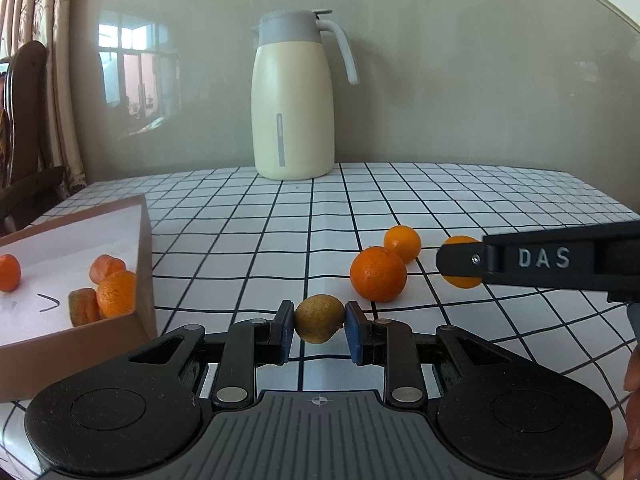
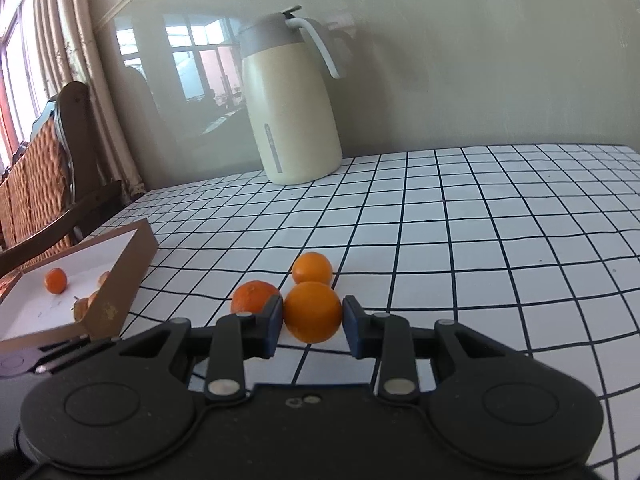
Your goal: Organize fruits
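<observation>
The left gripper [image 1: 320, 326] pinches a small round yellow-brown fruit [image 1: 319, 318] just right of the shallow brown cardboard box [image 1: 145, 280] holding orange fruits. Farther right of the box, the right gripper [image 2: 313, 314] clamps a smooth orange [image 2: 313, 312] beside two loose oranges [image 2: 312, 267].

A cream thermos jug [image 1: 293, 96] with a grey lid and white handle stood upright at the back of the counter [image 1: 460, 200], whose cloth was white with black grid lines. Beside it stood a dark wooden chair [image 2: 60, 168], near patterned curtains [image 2: 76, 40].
</observation>
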Demonstrator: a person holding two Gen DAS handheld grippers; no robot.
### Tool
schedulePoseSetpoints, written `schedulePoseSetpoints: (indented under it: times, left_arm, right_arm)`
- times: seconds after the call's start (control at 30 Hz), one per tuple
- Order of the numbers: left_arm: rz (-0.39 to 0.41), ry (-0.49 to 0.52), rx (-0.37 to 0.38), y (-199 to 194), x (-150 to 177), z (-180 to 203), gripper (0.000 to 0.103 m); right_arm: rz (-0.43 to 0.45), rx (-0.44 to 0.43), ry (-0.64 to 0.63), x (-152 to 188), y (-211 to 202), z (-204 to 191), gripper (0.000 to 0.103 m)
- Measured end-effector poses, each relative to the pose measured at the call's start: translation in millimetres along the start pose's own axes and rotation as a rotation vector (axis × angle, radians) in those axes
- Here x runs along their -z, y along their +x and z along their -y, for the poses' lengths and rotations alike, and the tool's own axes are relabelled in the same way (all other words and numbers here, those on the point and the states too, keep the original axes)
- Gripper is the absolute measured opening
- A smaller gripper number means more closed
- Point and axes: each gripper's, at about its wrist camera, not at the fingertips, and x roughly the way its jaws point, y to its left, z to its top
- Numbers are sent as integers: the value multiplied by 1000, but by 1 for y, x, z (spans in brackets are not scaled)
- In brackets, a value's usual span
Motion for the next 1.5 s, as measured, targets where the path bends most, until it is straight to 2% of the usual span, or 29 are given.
schedulePoseSetpoints:
  times: [0.4,0.83,1.5]
  left_arm:
    - [58,-30,-16,-35,-9,-27,28]
    - [121,-122,-101,-66,-18,-82,28]
    - [138,-234,-227,-93,-6,-152,28]
  right_arm:
    - [51,-56,-32,-5,-20,-18,24]
    - [110,-168,-80,-14,-17,-63,24]
    - [96,-333,-154,-10,-3,-135,24]
